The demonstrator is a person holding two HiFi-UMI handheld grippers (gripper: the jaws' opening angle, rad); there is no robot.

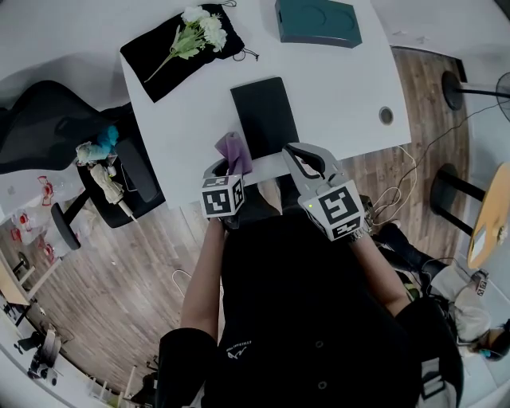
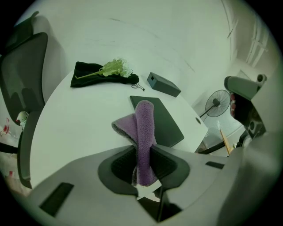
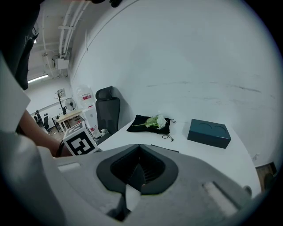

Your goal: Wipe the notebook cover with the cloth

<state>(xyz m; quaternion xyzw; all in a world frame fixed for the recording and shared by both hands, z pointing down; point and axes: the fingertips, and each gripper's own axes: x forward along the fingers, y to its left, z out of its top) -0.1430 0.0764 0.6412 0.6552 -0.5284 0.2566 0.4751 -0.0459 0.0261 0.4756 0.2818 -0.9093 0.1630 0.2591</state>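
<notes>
While my left gripper [image 2: 142,154] pinches the cloth [image 2: 144,123], right gripper [image 3: 138,164] pressed together empty, I'd sweep it flat across the notebook [image 2: 166,122].

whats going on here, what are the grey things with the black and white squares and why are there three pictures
There is no robot. A person holds a grey two-jaw gripper in each hand, and the cubes with square markers are parts of those grippers. One picture comes from a camera on the person's head, looking down. The other two come from cameras riding on each gripper, looking along its jaws. On the white table lie a black rectangular notebook, a dark teal box, and white flowers on a black fabric pouch. The left gripper is clamped on a purple fuzzy cloth. The right gripper is shut on nothing.
</notes>
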